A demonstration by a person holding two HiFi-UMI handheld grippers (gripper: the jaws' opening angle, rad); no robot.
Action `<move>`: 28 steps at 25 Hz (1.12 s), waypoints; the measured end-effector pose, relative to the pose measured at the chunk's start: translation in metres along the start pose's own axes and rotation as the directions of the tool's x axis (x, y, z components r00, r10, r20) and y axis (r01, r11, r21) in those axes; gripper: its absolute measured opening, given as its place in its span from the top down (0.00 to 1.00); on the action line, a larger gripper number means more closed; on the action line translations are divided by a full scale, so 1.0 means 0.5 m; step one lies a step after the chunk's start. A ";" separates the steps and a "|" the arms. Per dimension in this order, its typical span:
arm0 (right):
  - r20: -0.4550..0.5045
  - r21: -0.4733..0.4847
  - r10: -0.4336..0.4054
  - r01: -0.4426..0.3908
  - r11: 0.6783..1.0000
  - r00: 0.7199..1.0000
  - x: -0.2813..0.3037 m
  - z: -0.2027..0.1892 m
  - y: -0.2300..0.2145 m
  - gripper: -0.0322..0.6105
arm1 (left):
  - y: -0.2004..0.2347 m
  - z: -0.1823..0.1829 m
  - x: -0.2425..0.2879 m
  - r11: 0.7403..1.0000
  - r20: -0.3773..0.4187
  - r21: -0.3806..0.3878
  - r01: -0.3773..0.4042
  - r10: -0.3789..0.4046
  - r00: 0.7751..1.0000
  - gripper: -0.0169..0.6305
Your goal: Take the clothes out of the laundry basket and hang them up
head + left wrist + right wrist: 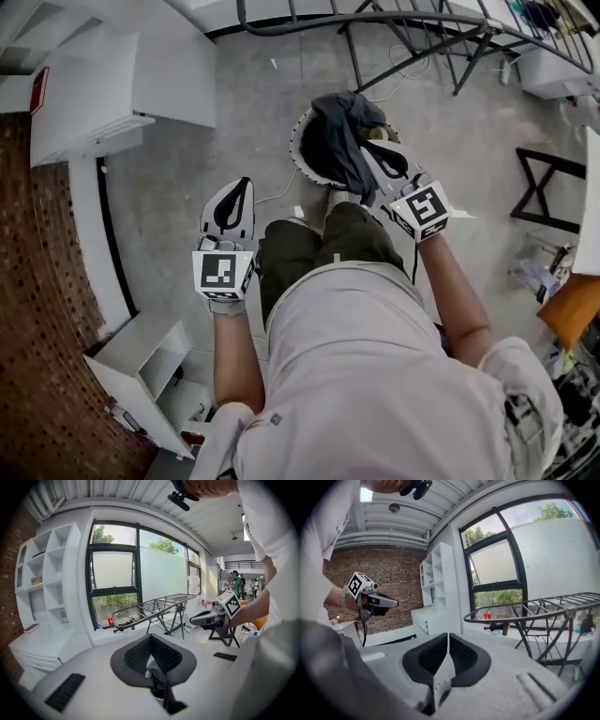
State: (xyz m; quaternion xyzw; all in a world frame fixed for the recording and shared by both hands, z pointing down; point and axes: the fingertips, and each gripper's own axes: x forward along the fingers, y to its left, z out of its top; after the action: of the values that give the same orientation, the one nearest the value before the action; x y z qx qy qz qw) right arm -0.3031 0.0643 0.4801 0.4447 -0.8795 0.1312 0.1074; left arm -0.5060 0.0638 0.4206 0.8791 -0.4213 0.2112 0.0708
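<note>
The floor under me is bare grey concrete, with a brick wall along the left and white shelf units against it, near and far. A metal drying rack stands at the far side, in front of a big window.

The laundry basket sits on the floor just beyond my feet, near the rack's legs. The clothes are in it: a dark grey heap that rises above the rim and spills over the near right edge.

My left gripper hangs over bare floor to the left of the basket, well apart from it. Its own camera shows the jaws meeting at the tips with no cloth in them, pointing level towards the window and the rack.

My right gripper overlaps the spilling cloth in the head view, but its own camera looks out level at the rack, the shelves and the brick wall. The jaws are pressed together there, with no dark fabric between them. I cannot tell from the head view whether it touches the heap.
</note>
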 end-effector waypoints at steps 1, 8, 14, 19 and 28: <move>-0.017 0.022 -0.024 0.024 0.999 1.000 -0.002 -0.016 -0.019 0.94 | 0.000 0.001 0.024 1.000 -0.015 0.000 0.024 -0.024 1.000 0.97; -0.155 0.154 -0.200 0.223 0.962 0.968 -0.041 -0.150 -0.085 0.92 | -0.012 -0.027 0.163 0.975 -0.139 0.016 0.222 -0.218 0.966 0.97; -0.338 0.198 -0.258 0.337 0.920 0.905 -0.049 -0.353 -0.089 0.90 | -0.026 -0.078 0.237 0.934 -0.214 0.013 0.357 -0.346 0.913 0.97; -0.459 0.243 -0.265 0.406 0.881 0.848 -0.032 -0.493 -0.055 0.89 | -0.015 -0.129 0.271 0.907 -0.281 0.004 0.422 -0.404 0.871 0.97; -0.623 0.307 -0.225 0.499 0.810 0.749 0.027 -0.760 -0.015 0.82 | 0.025 -0.218 0.308 0.868 -0.403 0.026 0.496 -0.445 0.800 0.97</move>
State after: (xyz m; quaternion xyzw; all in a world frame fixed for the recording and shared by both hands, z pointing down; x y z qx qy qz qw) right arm -0.2775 0.1736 0.8435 0.5653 -0.6452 0.4333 0.2763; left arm -0.4640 -0.0206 0.5847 0.8999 -0.1527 0.3818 0.1448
